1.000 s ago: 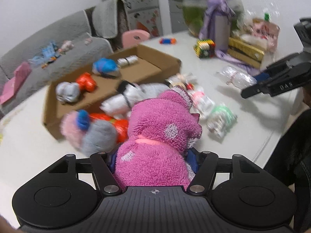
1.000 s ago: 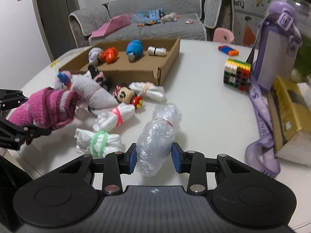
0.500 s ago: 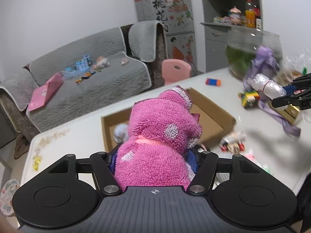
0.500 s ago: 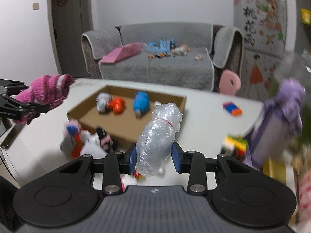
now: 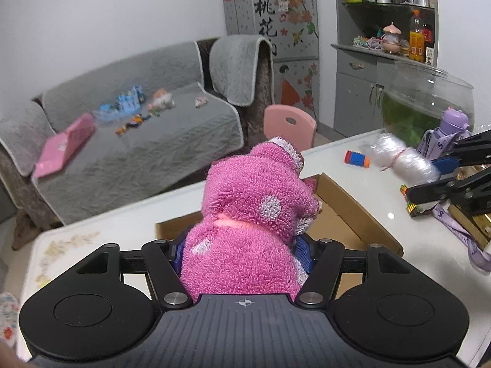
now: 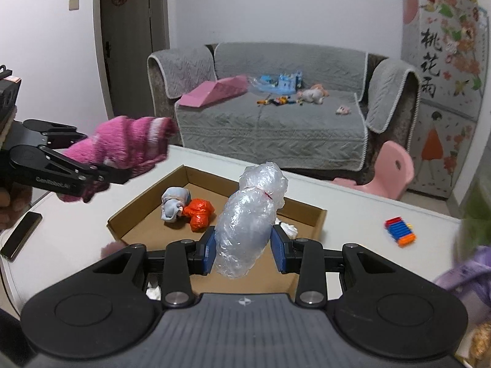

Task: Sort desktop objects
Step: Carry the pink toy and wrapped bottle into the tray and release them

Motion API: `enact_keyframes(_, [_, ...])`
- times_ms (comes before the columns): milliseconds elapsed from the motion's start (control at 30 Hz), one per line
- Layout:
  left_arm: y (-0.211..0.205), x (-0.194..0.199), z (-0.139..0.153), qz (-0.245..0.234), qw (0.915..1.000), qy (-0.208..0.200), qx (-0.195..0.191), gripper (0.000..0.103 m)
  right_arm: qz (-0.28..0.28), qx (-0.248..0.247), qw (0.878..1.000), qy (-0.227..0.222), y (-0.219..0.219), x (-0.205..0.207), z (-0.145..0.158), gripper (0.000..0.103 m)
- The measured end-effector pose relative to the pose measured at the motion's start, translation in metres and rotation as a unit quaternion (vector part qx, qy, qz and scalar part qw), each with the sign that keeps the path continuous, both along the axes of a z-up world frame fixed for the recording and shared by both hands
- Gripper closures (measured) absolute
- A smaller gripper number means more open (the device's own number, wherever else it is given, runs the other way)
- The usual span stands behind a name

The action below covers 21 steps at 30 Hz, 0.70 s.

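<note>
From the left wrist view, the left tool (image 5: 242, 250) was clamped on a fluffy pink sock bundle (image 5: 251, 214) with pale dots, its blue pads pressing both sides. The bundle was held up over a shallow cardboard box (image 5: 362, 217) on the white surface (image 5: 362, 171). At the right edge, the right tool (image 5: 442, 173) gripped a clear plastic bundle (image 5: 402, 159), blurred. A small blue and orange toy (image 5: 357, 158) lay on the surface beyond the box. A grey sofa (image 5: 129, 135) stood behind.

From the right wrist view, the right tool (image 6: 242, 253) was closed on the clear plastic bundle (image 6: 251, 214), which stood upright between its pads above the cardboard box (image 6: 147, 230). Inside the box lay a grey-blue sock bundle (image 6: 173, 204) touching an orange bundle (image 6: 199, 211). At the left, the left tool (image 6: 121, 168) held the pink sock bundle (image 6: 129, 144) above the surface's (image 6: 353, 214) edge. A dark phone (image 6: 21, 234) rested near that edge.
</note>
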<state>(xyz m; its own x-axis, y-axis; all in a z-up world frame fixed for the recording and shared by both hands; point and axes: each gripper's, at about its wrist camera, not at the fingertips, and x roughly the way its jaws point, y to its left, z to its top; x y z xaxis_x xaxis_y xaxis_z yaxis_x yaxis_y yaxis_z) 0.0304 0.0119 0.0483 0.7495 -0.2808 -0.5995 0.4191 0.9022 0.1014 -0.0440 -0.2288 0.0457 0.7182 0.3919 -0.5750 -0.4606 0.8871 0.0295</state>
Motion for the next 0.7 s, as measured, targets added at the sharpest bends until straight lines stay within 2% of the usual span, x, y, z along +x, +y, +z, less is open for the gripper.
enact_keyframes(333, [-0.029, 0.054, -0.059, -0.015, 0.9973, 0.072, -0.008, 0.034, 0.007, -0.021, 0.999, 0.049, 0.018, 0.059, -0.044, 0.069])
enact_keyframes(700, [-0.040, 0.071, -0.115, -0.028, 0.9910, 0.130, 0.017, 0.034, -0.002, -0.059, 0.993, 0.100, 0.021, 0.077, -0.091, 0.069])
